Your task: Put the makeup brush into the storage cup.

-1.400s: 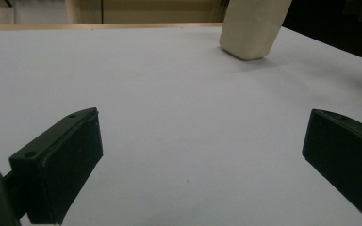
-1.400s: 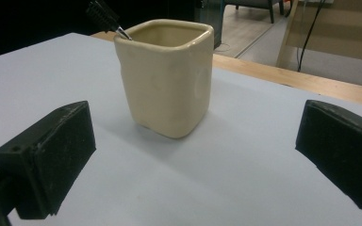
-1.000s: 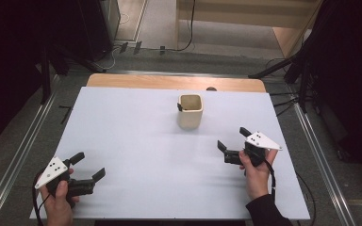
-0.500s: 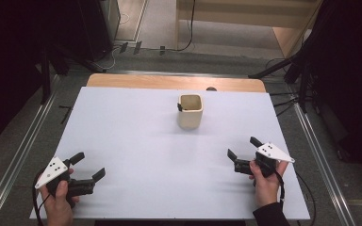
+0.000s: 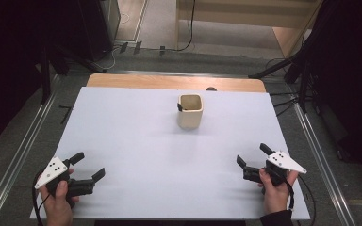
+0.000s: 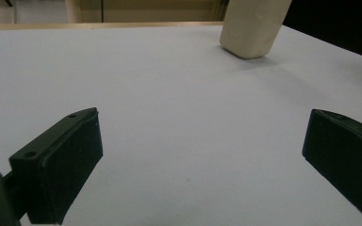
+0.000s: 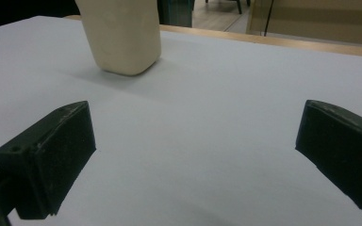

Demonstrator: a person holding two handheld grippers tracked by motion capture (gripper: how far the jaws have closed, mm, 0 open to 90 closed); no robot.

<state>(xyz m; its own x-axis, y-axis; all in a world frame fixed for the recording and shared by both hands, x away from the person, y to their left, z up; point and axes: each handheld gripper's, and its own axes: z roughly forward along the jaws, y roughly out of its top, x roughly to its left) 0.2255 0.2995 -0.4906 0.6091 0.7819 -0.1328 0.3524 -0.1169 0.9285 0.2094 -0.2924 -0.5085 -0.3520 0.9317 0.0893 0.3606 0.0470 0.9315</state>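
White surface (image 5: 136, 155) on a wood-edged bench, dark room around it, cables and stands on the floor at the far side.

Cream cup (image 5: 190, 111): upright, squarish mouth, standing toward the far middle of the surface, a bit right of centre. Small dark item (image 5: 180, 108) sits at its left rim; too small to say what it is or whether it's clipped on or leaning inside. Nothing else on the sheet near it.

From the left gripper view the cup (image 6: 254, 28) is up ahead and to the right; from the right gripper view the cup (image 7: 122, 35) is ahead and to the left. Both grippers aim roughly inward at it.

Left gripper (image 5: 88, 165): near left corner, low over the surface, jaws wide apart, empty. Well apart from the cup.
Right gripper (image 5: 252, 154): near right side, also low, jaws spread wide, empty. Closer to the cup than the left, but nowhere near touching.

Risks, as I read it:
- Cup looks light and tall for its base, and tapers downward. A one-sided nudge from a jaw tip on approach would likely tip or skid it on the smooth sheet.
- Grabbing high at the rim risks knocking that dark item loose or pinching it.
- Taper means a squeeze low on the body could let it slip upward out of the jaws.
- Both grippers converging at once could collide over the cup; one should lead.
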